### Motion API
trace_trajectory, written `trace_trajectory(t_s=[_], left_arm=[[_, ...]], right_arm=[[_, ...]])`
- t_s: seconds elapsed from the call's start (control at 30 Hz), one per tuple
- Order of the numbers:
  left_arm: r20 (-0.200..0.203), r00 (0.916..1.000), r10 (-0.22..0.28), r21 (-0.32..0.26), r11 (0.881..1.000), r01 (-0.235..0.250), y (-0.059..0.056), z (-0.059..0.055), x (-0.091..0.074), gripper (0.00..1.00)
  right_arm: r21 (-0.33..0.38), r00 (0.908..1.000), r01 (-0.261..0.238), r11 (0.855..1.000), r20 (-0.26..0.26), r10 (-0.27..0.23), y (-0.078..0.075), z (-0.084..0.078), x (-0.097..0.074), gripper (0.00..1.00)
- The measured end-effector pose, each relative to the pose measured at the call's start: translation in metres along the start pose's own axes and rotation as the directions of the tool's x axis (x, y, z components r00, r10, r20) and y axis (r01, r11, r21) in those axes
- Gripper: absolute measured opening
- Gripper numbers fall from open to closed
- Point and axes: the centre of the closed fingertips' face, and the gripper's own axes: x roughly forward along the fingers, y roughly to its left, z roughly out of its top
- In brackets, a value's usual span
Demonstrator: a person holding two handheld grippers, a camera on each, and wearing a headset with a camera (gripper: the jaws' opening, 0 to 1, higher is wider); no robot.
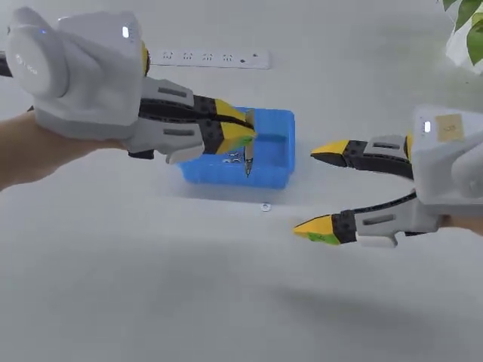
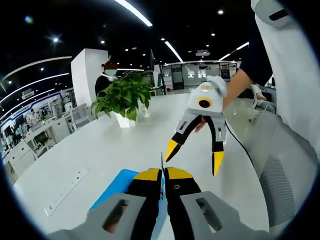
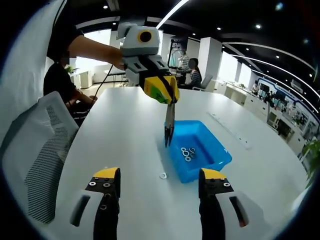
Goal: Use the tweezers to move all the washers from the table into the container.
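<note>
- Washer (image 1: 266, 207) lies alone on the white table (image 1: 151, 286), just in front of the blue container (image 1: 275, 147) and just ahead of the right gripper (image 1: 306, 190), whose jaws are spread wide and hold nothing
- A yellow sticker (image 1: 449, 127) sits on the right gripper's white housing, its print too blurred to read
- Left gripper (image 1: 245, 130), jaws pressed together on the tweezers (image 1: 247, 162), holds them tips down over the container's near side; whether the tips pinch anything cannot be told
- Several washers (image 3: 187, 153) lie together on the container's floor
- Beyond the container a white power strip (image 1: 211, 59) lies on the table, and a potted plant (image 2: 125, 97) stands farther off
</note>
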Motion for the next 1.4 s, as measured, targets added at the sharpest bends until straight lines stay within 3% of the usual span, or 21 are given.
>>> trace_trajectory(t_s=[0.47,0.53,0.6,1.0,1.2,1.4], left_arm=[[-0.029,0.9982,-0.053,0.011,0.999,0.053,-0.031,-0.024,0.023,0.06],[-0.023,0.9992,-0.032,0.039,0.999,0.033,-0.029,-0.024,0.025,0.06],[-0.021,0.9997,-0.015,0.023,1.0,0.016,-0.024,-0.026,0.027,0.06],[-0.036,0.9986,-0.039,0.022,0.999,0.04,-0.022,-0.037,0.035,0.06],[-0.019,0.9988,-0.044,0.012,0.999,0.045,-0.018,-0.037,0.038,0.06],[-0.031,0.998,-0.055,0.013,0.998,0.056,-0.019,-0.042,0.042,0.06]], right_arm=[[0.081,0.9997,0.005,0.997,-0.025,-0.003,0.014,-0.032,-0.016,0.67],[0.084,0.9997,0.009,0.996,-0.023,-0.007,0.014,-0.034,-0.016,0.66],[0.093,0.9998,0.005,0.996,-0.021,-0.003,0.015,-0.035,-0.016,0.66],[0.133,0.9989,-0.047,0.99,0.013,0.045,0.013,-0.035,-0.006,0.7],[0.143,0.9968,-0.08,0.987,0.021,0.077,0.021,-0.037,-0.001,0.7],[0.154,0.9962,-0.087,0.984,0.017,0.085,0.024,-0.041,0.0,0.7]])
